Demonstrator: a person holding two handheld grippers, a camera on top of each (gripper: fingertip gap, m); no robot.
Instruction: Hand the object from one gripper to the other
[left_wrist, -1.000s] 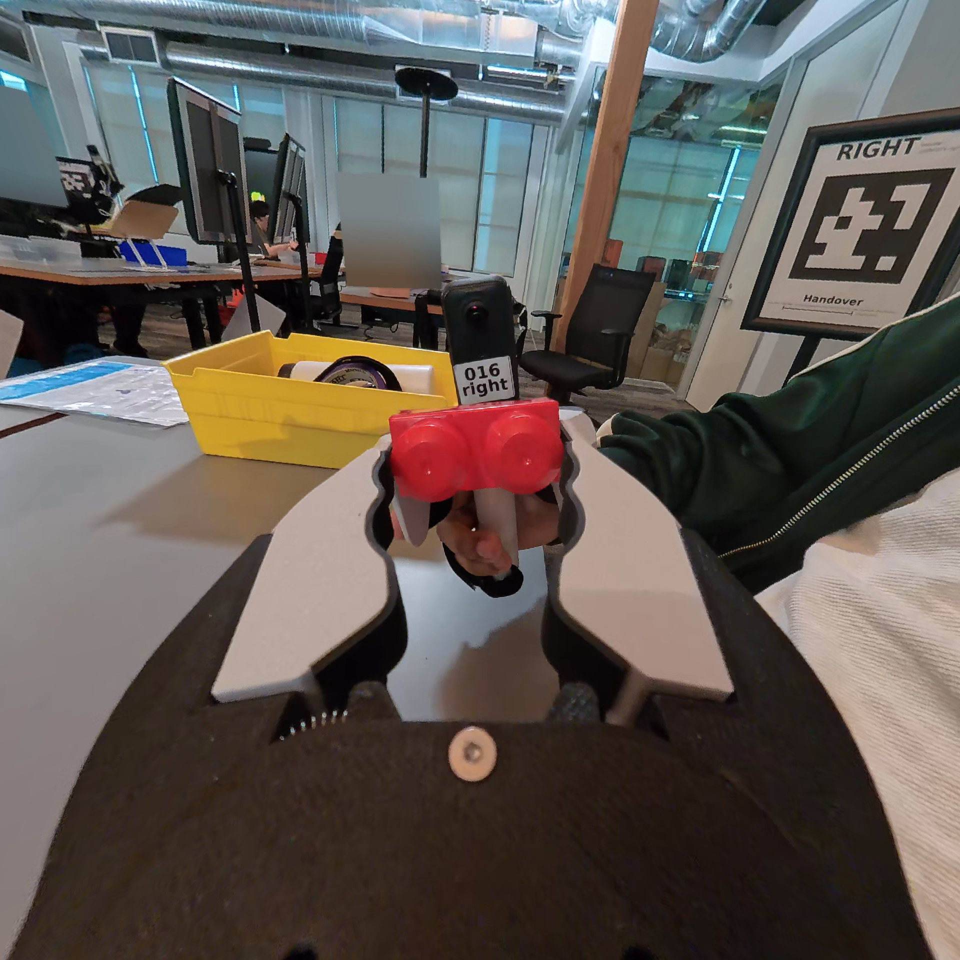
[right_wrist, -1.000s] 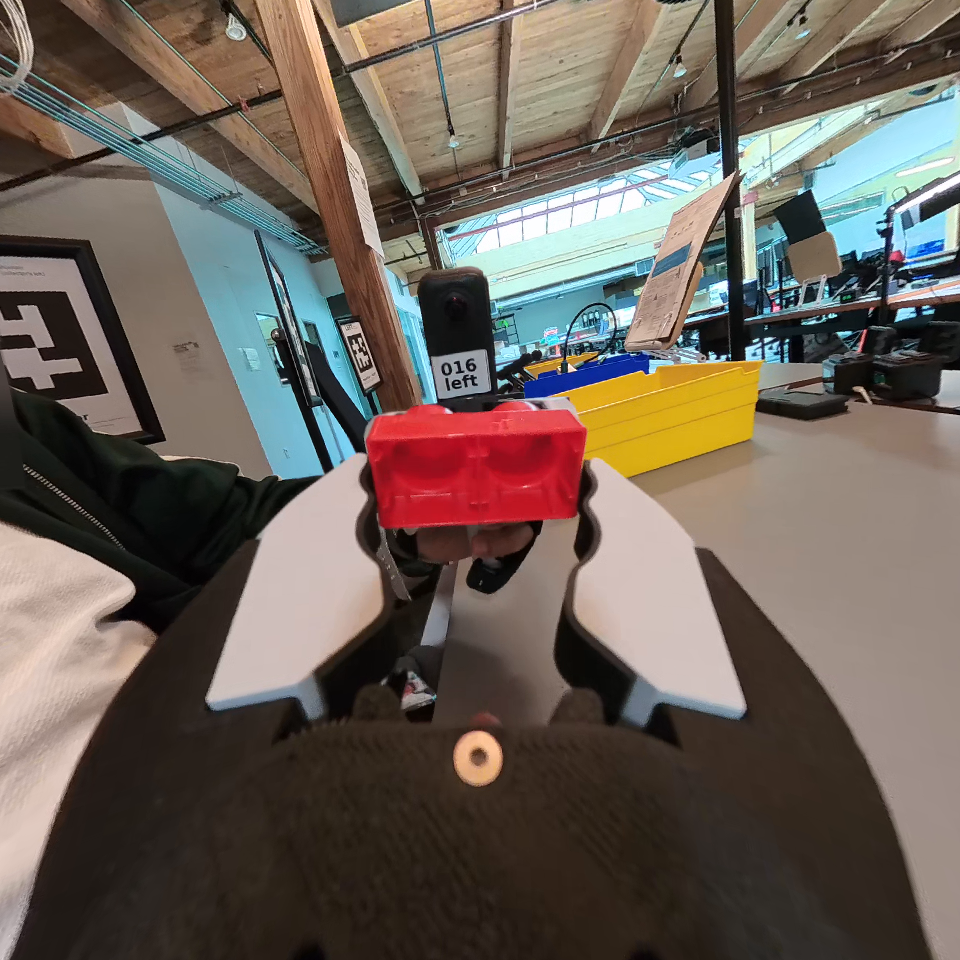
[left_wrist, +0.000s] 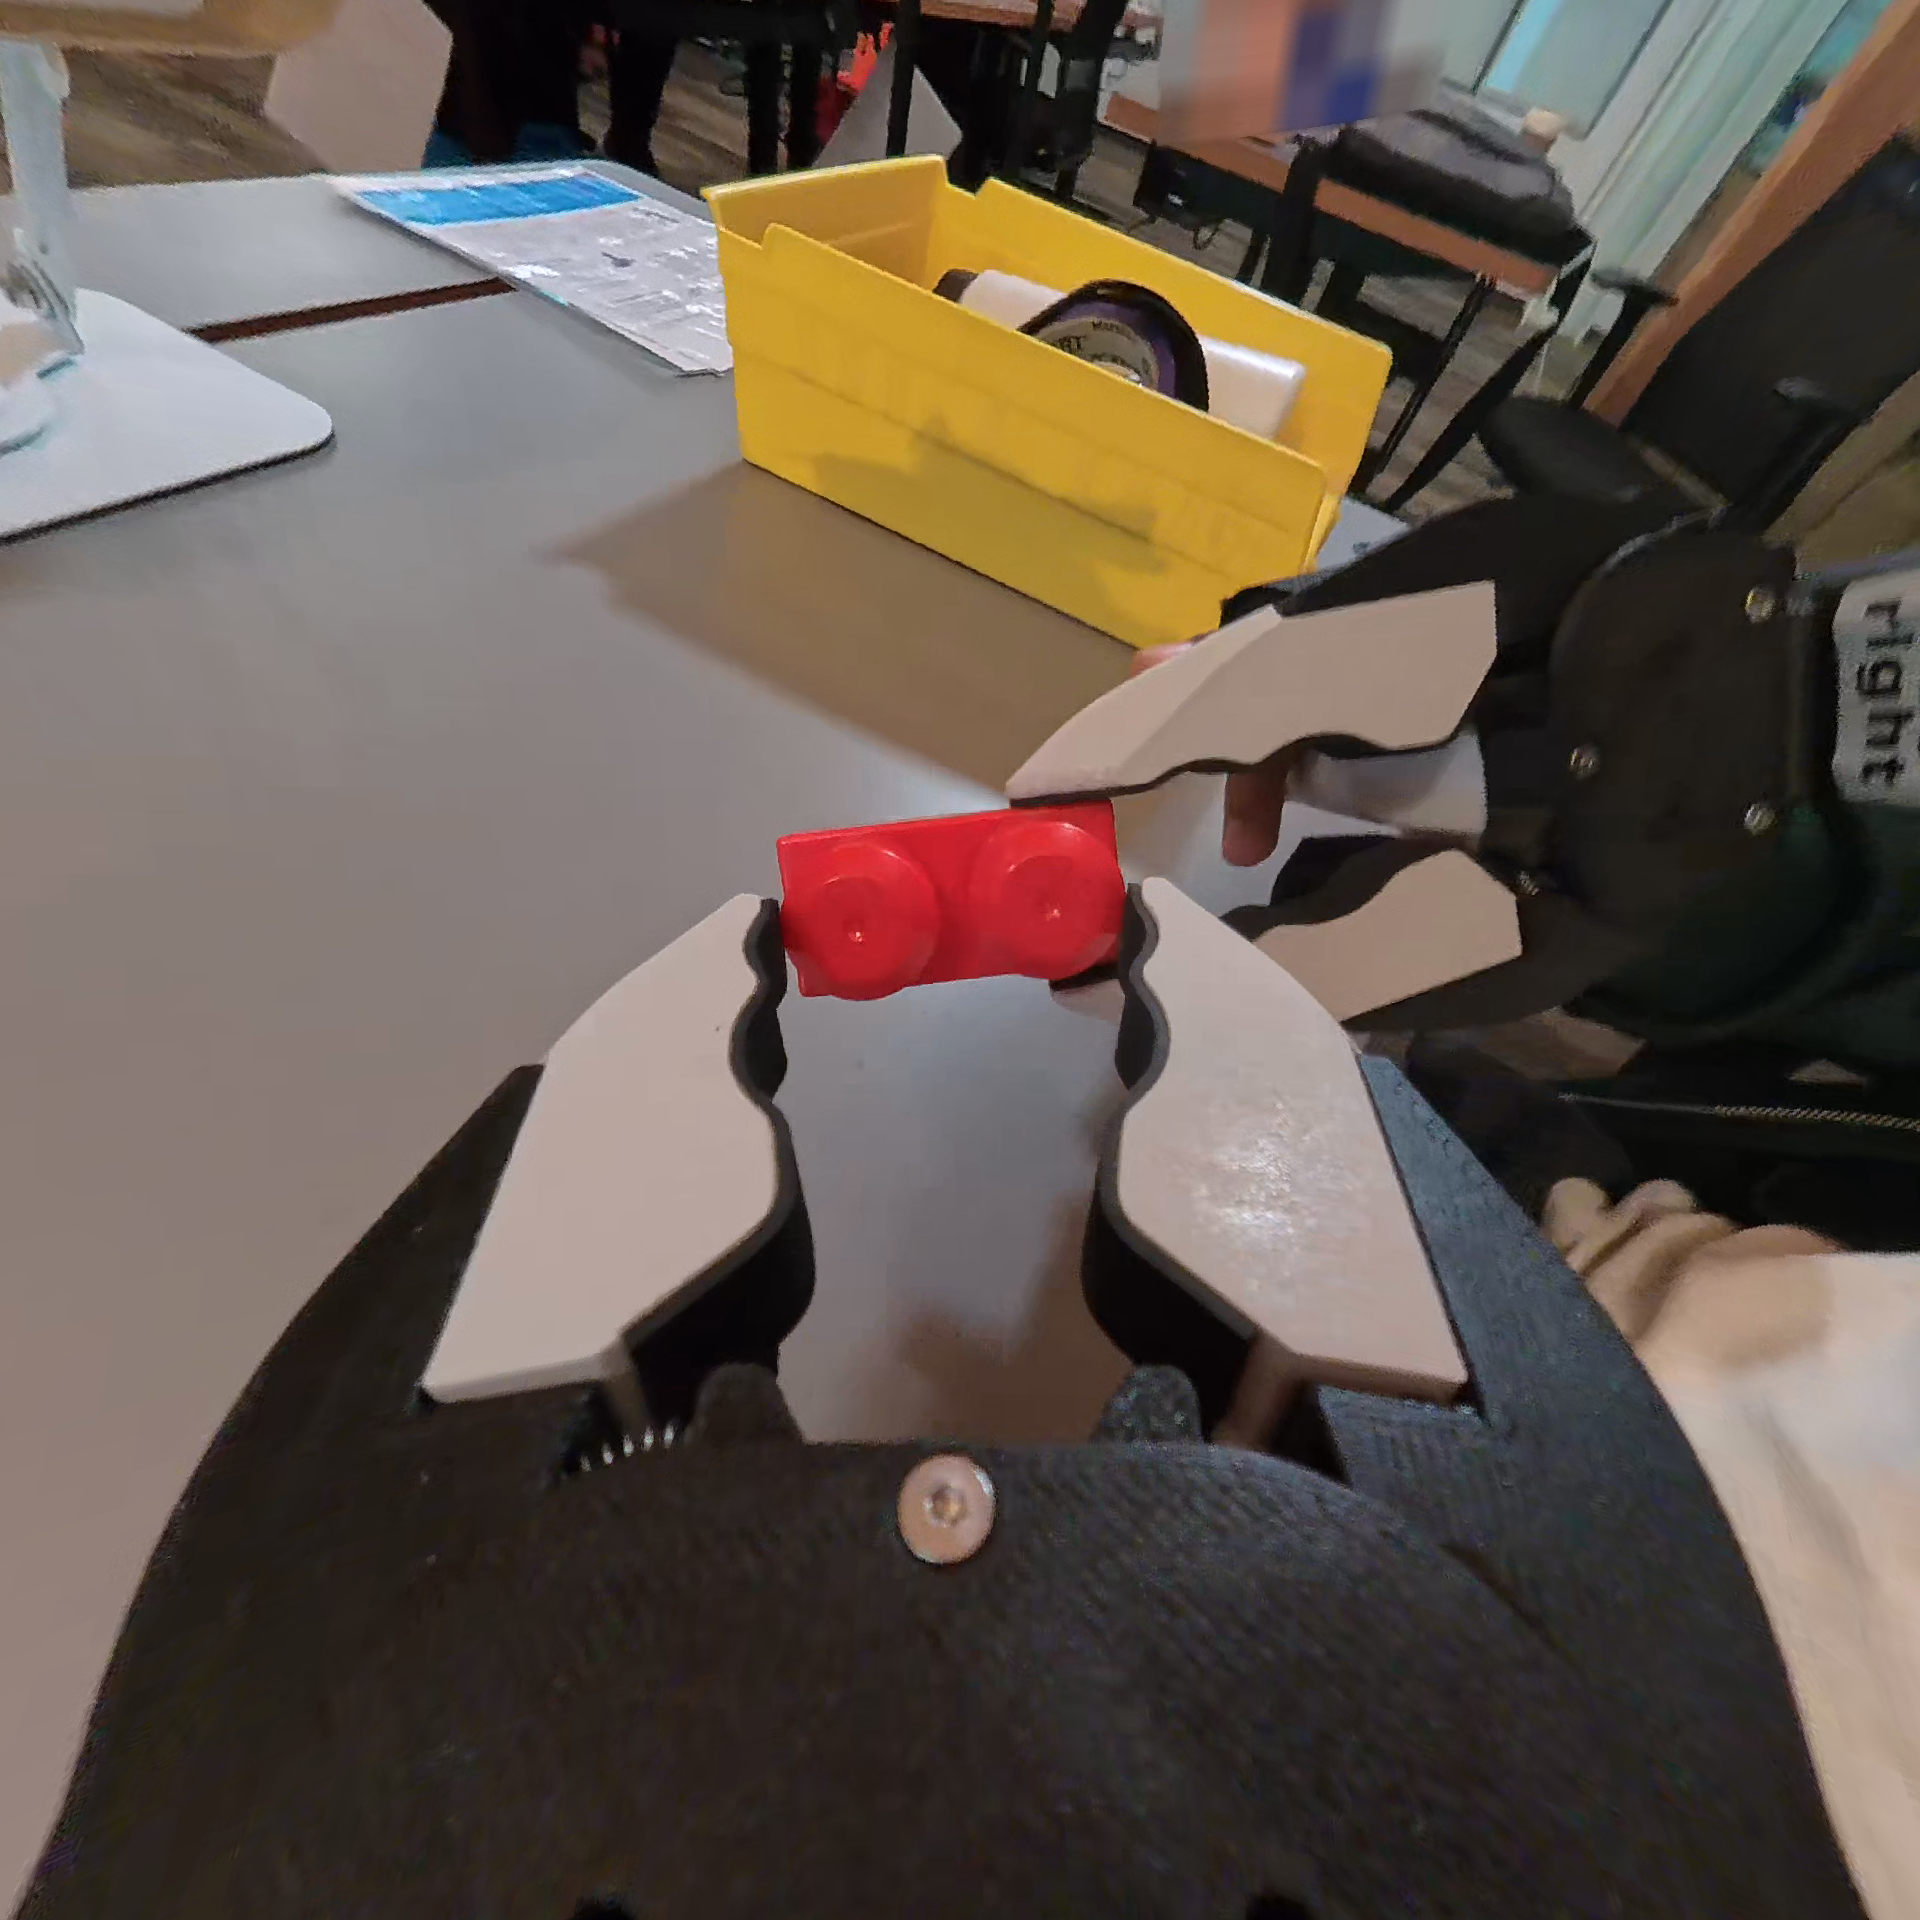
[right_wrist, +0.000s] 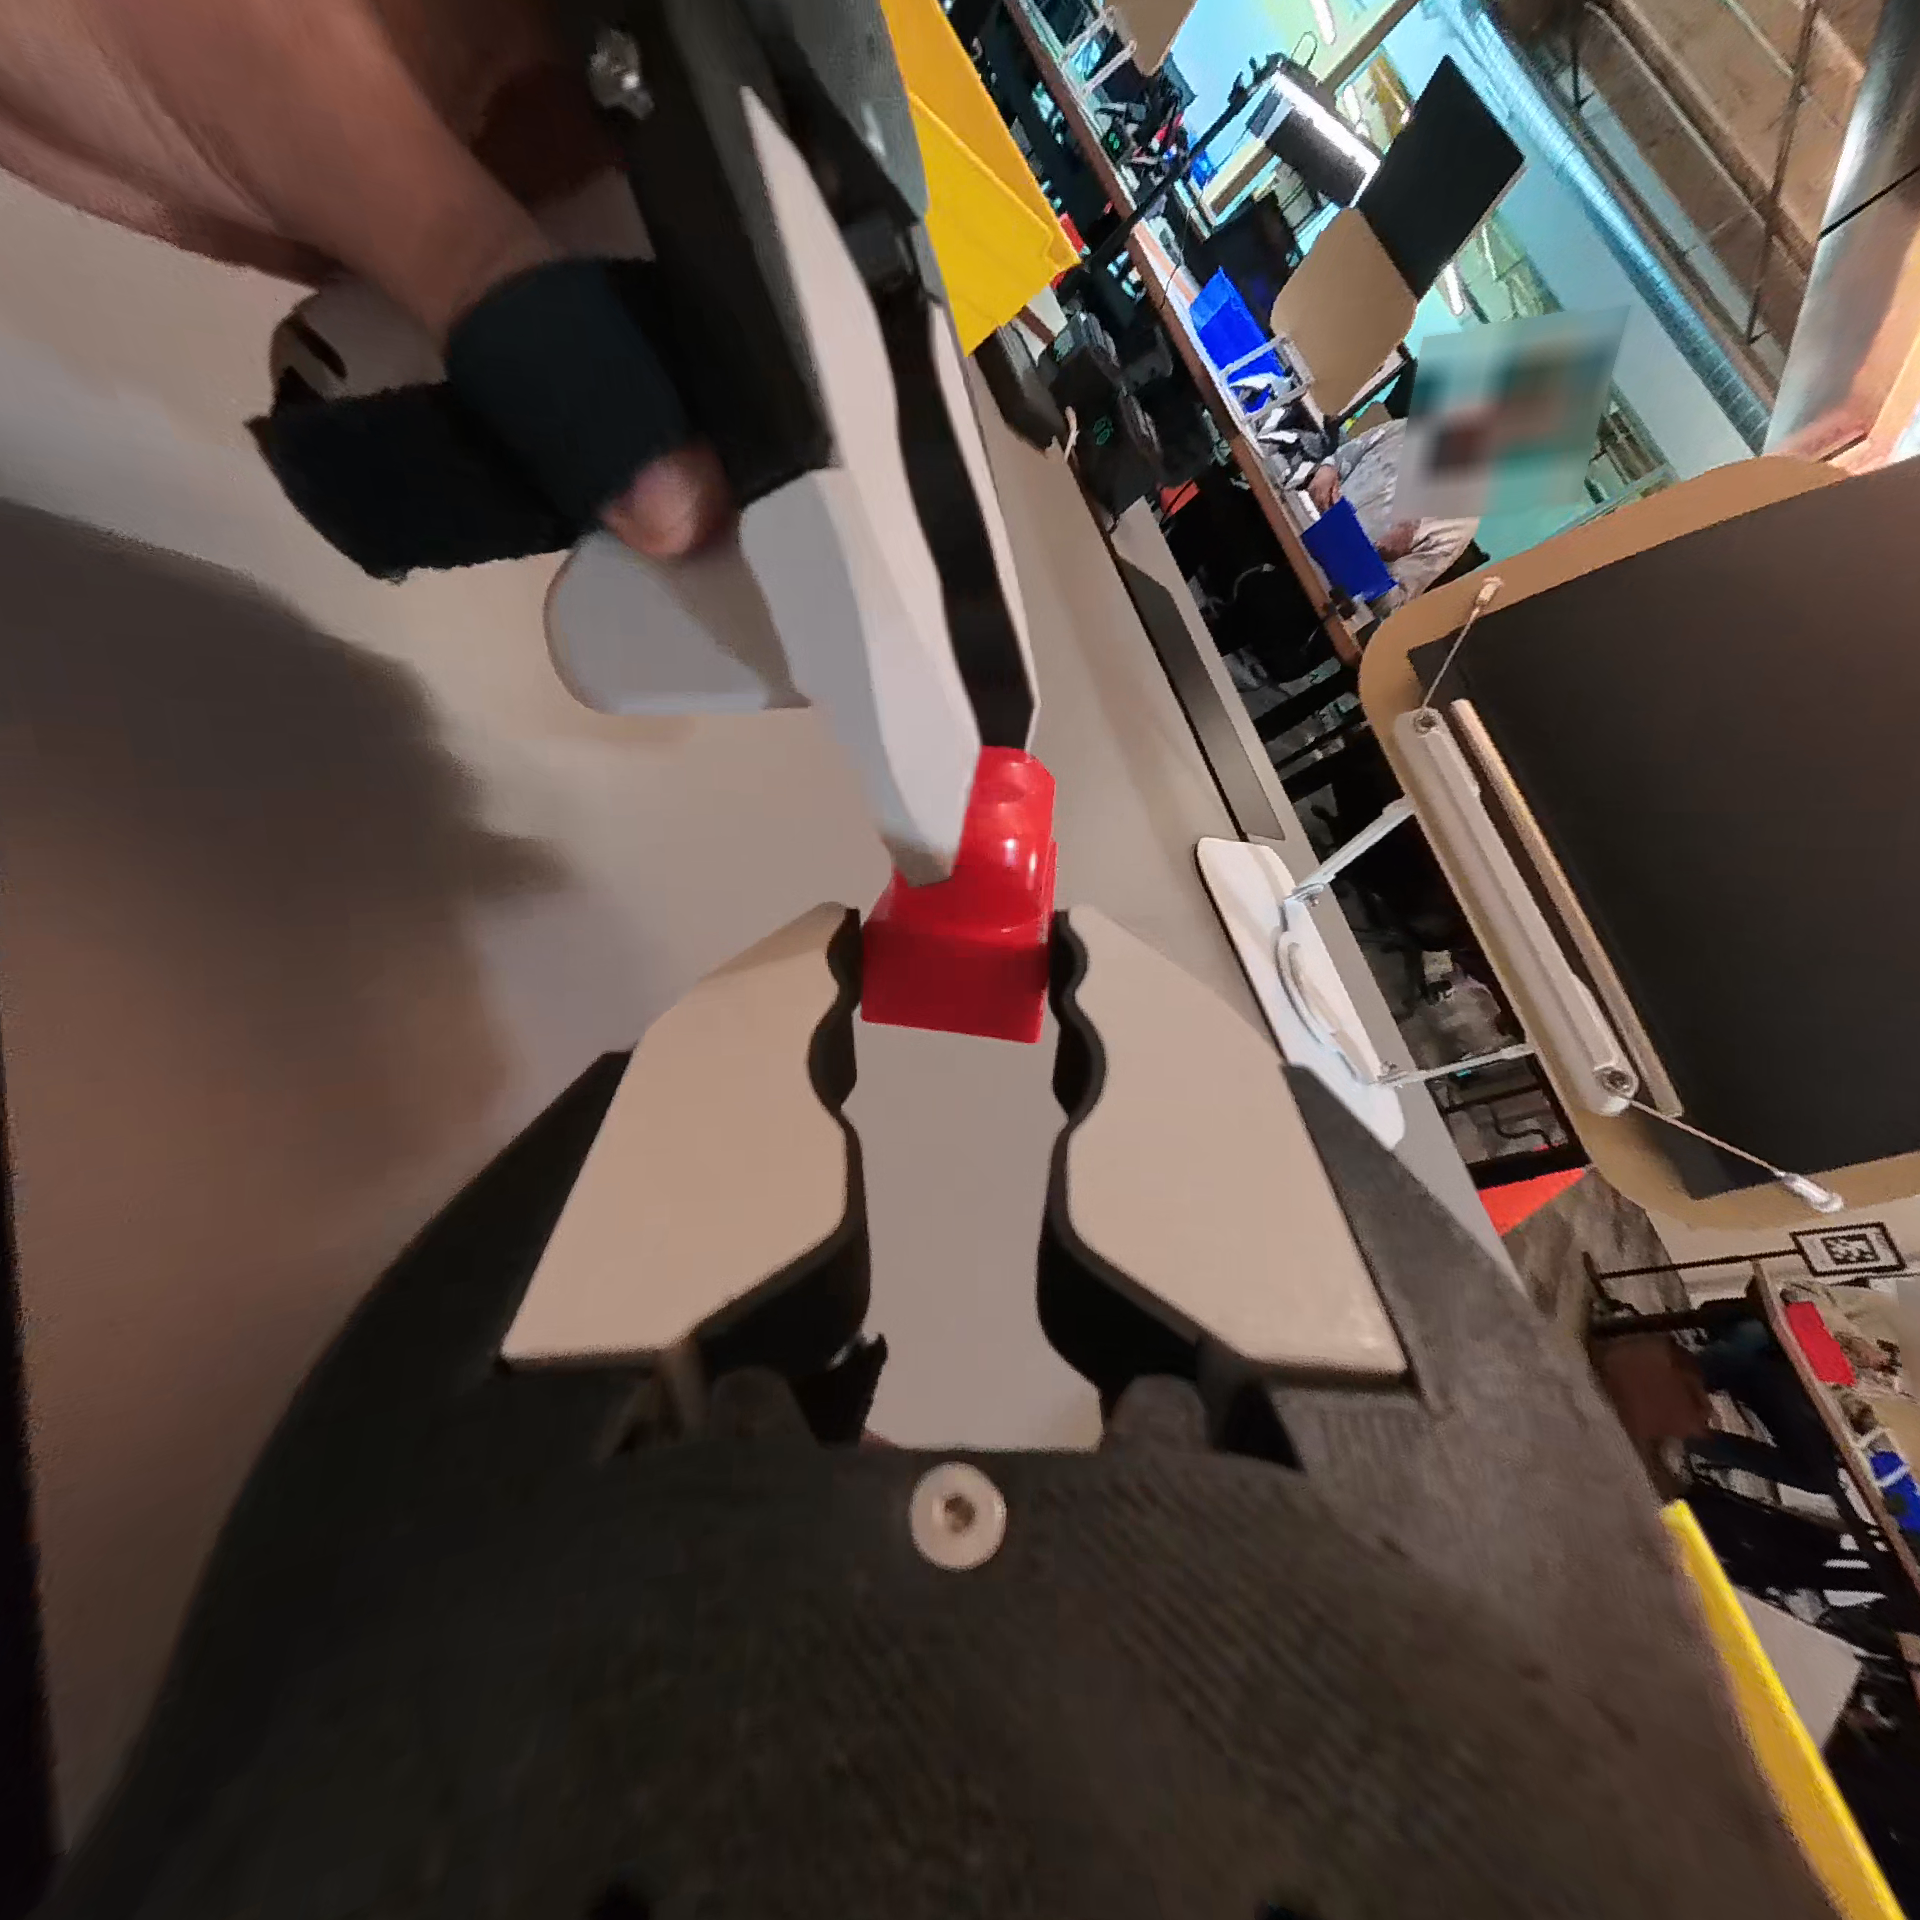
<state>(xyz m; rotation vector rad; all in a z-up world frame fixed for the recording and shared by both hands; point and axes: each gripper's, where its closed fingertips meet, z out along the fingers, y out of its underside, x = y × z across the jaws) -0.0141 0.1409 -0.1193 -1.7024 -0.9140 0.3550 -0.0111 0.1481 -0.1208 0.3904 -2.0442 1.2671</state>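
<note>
In the left wrist view, the left hand-held gripper (left_wrist: 951, 925) clamped the red two-stud brick (left_wrist: 948, 902) by its ends above the grey counter (left_wrist: 312, 831), a yellow bin (left_wrist: 997, 447) standing behind. From the right, the right hand-held gripper (left_wrist: 1081, 904) pinched the same brick's right end between its fingers; its own view showed the brick (right_wrist: 961, 935) squeezed between its tips (right_wrist: 958, 961)

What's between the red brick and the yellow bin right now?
Only bare grey table, crossed by the bin's shadow, lies between the red brick and the yellow bin; the left wrist view shows it.
</note>
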